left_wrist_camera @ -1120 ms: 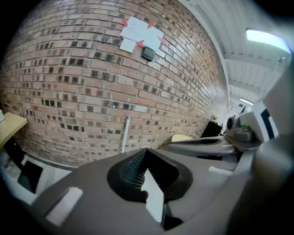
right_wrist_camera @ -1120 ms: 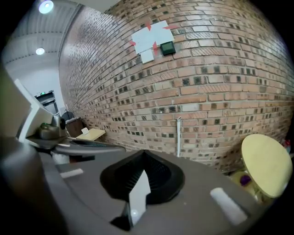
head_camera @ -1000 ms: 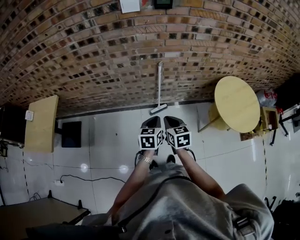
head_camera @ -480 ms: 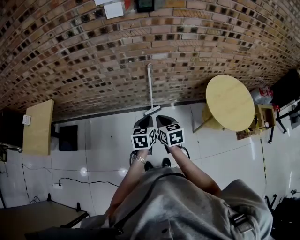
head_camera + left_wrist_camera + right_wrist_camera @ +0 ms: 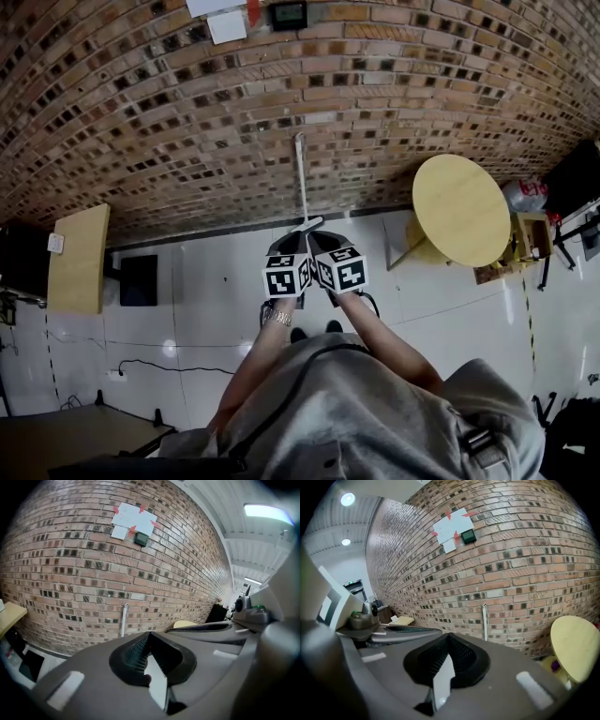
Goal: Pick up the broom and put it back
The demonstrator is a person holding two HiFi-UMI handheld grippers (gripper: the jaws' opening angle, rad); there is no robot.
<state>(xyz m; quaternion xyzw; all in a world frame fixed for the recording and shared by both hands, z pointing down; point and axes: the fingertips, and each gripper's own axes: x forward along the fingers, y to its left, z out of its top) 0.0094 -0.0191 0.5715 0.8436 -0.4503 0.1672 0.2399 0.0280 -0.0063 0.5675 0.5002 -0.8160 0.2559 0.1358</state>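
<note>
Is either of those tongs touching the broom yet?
Apart. In both gripper views the broom leans on the brick wall, well beyond the shut, empty left tongs and right tongs.

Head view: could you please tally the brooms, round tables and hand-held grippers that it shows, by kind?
Broom: 1
Round table: 1
Hand-held gripper: 2, the left hand-held gripper and the right hand-held gripper
Total: 4
</note>
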